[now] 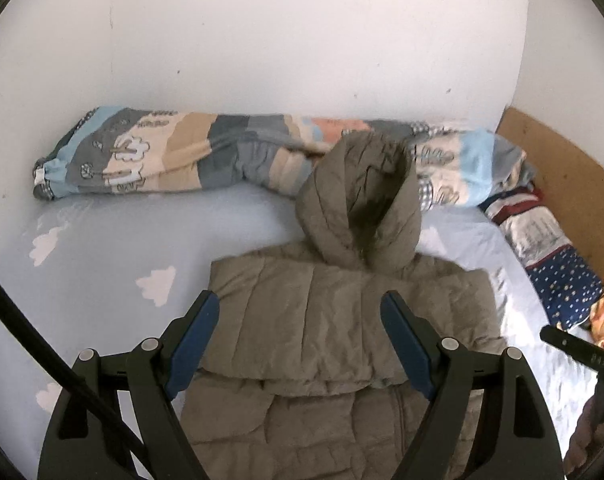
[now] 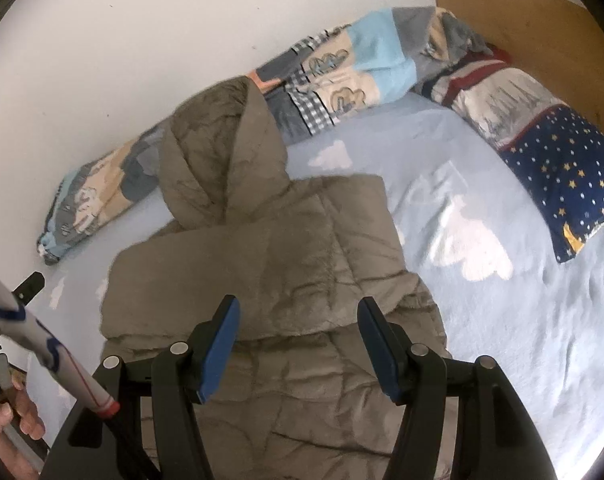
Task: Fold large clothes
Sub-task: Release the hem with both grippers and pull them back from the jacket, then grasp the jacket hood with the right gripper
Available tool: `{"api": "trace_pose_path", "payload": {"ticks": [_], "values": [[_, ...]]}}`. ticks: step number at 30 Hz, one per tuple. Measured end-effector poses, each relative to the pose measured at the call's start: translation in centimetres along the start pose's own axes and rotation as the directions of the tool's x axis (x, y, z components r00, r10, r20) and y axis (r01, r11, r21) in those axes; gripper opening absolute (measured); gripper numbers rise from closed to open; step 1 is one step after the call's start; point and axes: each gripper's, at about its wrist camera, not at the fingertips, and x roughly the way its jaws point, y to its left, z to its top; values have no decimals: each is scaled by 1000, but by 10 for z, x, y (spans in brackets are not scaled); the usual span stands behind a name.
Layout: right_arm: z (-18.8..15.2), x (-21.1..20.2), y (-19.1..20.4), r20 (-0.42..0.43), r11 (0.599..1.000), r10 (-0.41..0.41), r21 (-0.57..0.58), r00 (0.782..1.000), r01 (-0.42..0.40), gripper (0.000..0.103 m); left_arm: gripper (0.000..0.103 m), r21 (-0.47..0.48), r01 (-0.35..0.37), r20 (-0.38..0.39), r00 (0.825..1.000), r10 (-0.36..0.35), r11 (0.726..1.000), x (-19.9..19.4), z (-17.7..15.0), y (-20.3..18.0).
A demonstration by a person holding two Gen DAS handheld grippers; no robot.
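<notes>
Olive jacket (image 1: pixel 322 320) under both wide-open tools (image 1: pixel 298 312) (image 2: pixel 298 320).

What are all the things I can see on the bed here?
jacket: one, olive-grey, puffy, flat on the sheet, hood toward the wall
quilt: one, patchwork blue, grey and beige, rolled along the wall
pillow: one, navy with stars and striped, by the headboard
sheet: one, light blue with white clouds, covers the bed
headboard: one, brown wood, far right
wall: one, white, behind the bed
left gripper: one, black with blue pads, open above the jacket
right gripper: one, same colours, open above the jacket
</notes>
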Motion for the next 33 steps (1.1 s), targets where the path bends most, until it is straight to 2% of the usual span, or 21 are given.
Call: {"api": "trace_pose_path", "payload": {"ticks": [6,10,15,19,21,24,29,33], "values": [[45,-15,33,26,998,11,-60,1000,-9,67,82,-20,-59,-18,998,59,998,7,-1,23],[88,-13,57,11,995,44,-92,999,-43,72,82,-89,-42,-50,998,38,995,22,-7,38],[155,11,81,3,994,0,-110,1000,0,72,82,-77,-43,-85,996,37,996,47,-18,39],[206,51,104,10,990,-23,-139,1000,24,74,82,-106,-43,-104,994,32,993,67,-26,50],[228,86,115,-4,986,-46,-160,999,45,74,82,-117,-49,-110,993,37,992,74,-28,57],[247,139,126,-19,979,-78,-189,997,73,74,82,-133,-62,-113,992,47,989,82,-30,67],[274,209,126,-11,977,-123,-177,992,119,74,82,-128,-69,-123,991,54,989,95,-30,75],[294,243,121,6,976,-147,-164,989,146,74,82,-118,-85,-137,988,69,989,107,-31,78]]}}
